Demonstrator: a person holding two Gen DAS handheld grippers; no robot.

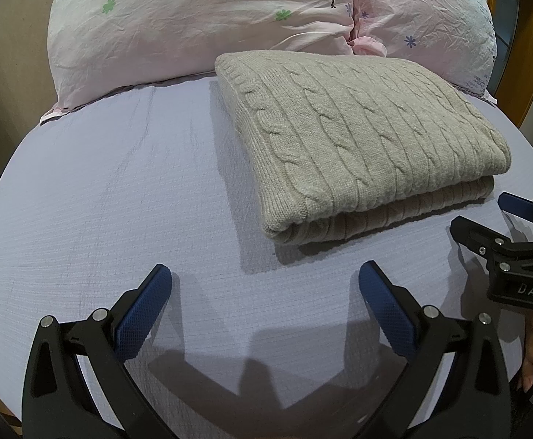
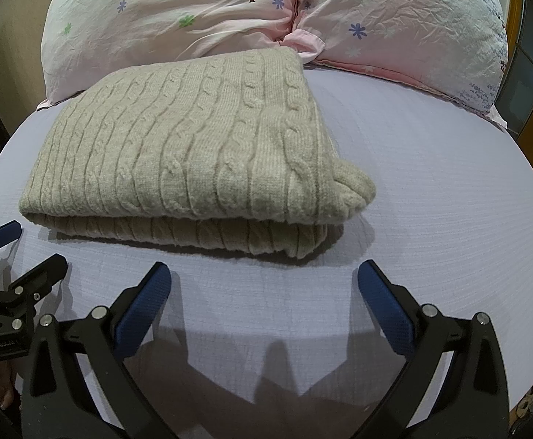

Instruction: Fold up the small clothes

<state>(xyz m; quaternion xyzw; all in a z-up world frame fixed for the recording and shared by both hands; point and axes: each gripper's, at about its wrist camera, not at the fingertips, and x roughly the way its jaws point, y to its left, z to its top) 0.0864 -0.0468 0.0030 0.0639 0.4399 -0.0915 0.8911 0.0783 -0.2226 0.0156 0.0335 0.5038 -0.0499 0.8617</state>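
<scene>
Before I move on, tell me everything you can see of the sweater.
The sweater is beige cable knit, thick and soft-looking, folded into a flat, roughly rectangular stack of at least two layers. It lies on the lilac sheet, its far edge against or just short of the pink pillows. The near edge shows stacked layers; one near corner bulges a little. Both grippers, left and right, are open on the near side, touching nothing.

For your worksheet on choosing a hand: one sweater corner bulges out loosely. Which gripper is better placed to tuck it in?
Probably the right gripper. The sweater's loose bulging corner lies just ahead of its open fingers; the left gripper faces the neat folded end.
</scene>
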